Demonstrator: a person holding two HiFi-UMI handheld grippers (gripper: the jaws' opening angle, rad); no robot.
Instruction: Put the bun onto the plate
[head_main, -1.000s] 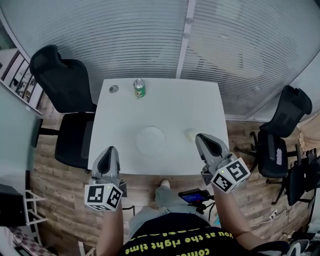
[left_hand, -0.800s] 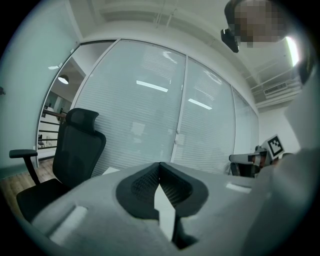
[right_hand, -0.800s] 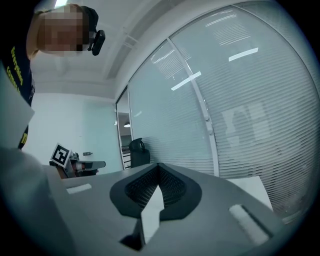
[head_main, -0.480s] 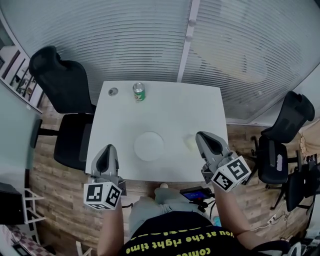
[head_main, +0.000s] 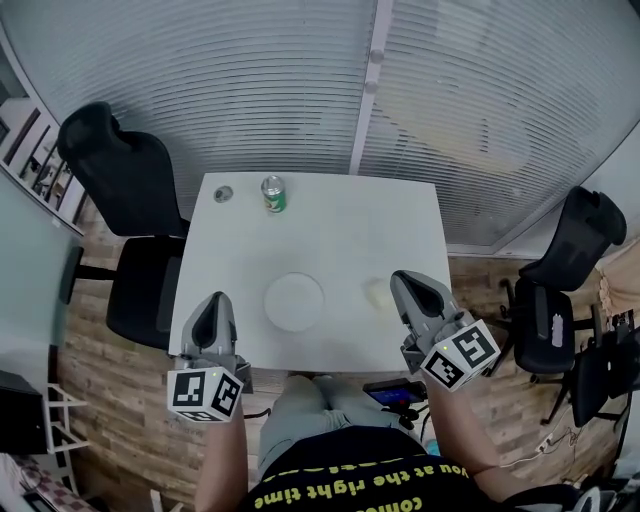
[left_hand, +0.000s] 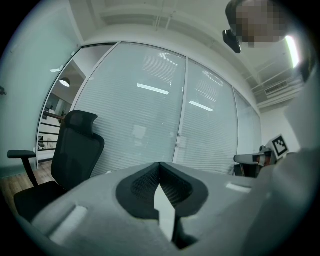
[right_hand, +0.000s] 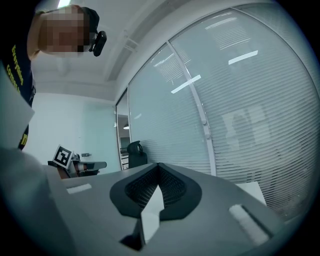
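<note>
Both grippers clenched and empty at the near edge, bun not yet on the plate.

Nearest the person, the left gripper (head_main: 214, 304) and the right gripper (head_main: 407, 284) were held level over the near edge of the white surface (head_main: 330, 225), each with its jaws pressed together on nothing. The pale bun (head_main: 377, 293) lay on the surface just left of the right gripper's tip as the head view showed it, and to the right of the round white plate (head_main: 294, 302), apart from it. Farther off, a green can (head_main: 273, 194) stood upright near the far edge, with a small round object (head_main: 223, 194) to its left. Black office chairs (head_main: 118, 158) flanked the surface before a wall of blinds (head_main: 250, 70).
</note>
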